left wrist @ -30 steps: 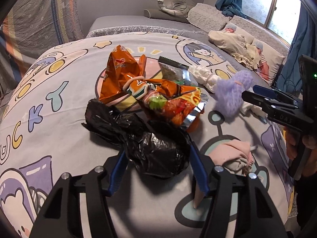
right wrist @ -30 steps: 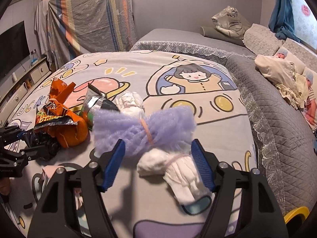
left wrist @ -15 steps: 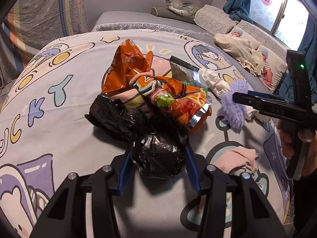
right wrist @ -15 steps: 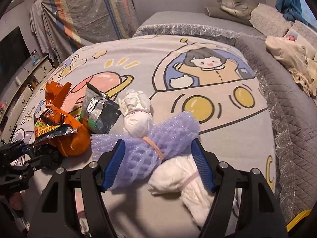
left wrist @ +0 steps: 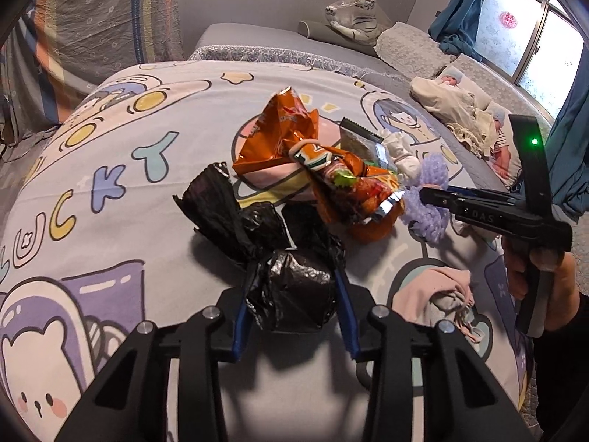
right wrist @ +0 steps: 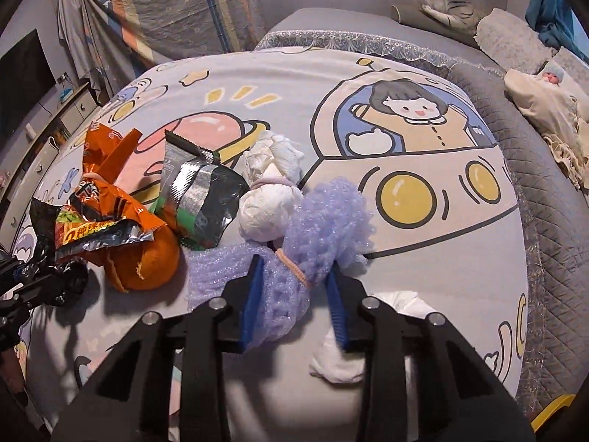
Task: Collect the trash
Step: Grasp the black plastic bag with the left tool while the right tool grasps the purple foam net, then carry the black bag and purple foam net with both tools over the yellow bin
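A big cartoon bedsheet (right wrist: pixel 423 228) covers the bed. On it sit orange snack bags (left wrist: pixel 294 140) with a silver wrapper (right wrist: pixel 198 199) beside them. The left gripper (left wrist: pixel 292 294) squeezes a crumpled black bag (left wrist: pixel 291 287). The right gripper (right wrist: pixel 294 291) pinches purple foam netting (right wrist: pixel 324 217), next to a white tissue ball (right wrist: pixel 265 210).

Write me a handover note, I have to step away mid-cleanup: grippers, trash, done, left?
Left hand-held gripper: shut on the black bag.
Right hand-held gripper: shut on the purple foam net.
On the bedspread: orange snack wrappers, silver packet, white tissue bundles, pink cloth.
Done: two pieces gripped.
Left: no bin visible; stow these, then collect the rest.
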### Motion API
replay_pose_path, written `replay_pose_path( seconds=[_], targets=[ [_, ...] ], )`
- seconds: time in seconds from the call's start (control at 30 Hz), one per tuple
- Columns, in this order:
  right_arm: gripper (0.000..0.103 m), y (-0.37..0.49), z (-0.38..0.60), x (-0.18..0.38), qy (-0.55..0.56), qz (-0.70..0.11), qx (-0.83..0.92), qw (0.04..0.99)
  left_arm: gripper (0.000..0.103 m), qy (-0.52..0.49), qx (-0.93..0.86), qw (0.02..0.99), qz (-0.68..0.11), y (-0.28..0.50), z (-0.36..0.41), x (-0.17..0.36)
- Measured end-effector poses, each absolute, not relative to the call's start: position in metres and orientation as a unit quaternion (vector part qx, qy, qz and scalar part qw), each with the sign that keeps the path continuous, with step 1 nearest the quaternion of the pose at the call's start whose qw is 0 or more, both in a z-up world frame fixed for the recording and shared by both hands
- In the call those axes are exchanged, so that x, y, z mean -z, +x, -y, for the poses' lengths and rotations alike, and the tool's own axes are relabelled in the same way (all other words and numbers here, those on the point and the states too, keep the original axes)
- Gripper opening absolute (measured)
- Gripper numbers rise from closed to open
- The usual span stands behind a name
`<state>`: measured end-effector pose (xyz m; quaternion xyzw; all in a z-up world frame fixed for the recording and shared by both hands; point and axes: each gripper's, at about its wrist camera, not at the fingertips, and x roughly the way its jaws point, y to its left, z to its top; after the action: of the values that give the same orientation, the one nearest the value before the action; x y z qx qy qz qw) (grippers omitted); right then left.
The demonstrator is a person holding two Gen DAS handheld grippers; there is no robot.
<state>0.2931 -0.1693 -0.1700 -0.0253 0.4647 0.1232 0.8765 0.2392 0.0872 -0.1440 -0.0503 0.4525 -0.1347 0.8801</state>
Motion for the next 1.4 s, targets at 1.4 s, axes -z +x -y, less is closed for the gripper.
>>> replay_pose_path(
  seconds=[1.4],
  targets=[
    [0.026,0.094,0.279,0.024,0.056,-0.247,-0.104,0.962,0.036,-0.013,0.163,0.944,-0.286,0.133,-0.035,0.027]
  ],
)
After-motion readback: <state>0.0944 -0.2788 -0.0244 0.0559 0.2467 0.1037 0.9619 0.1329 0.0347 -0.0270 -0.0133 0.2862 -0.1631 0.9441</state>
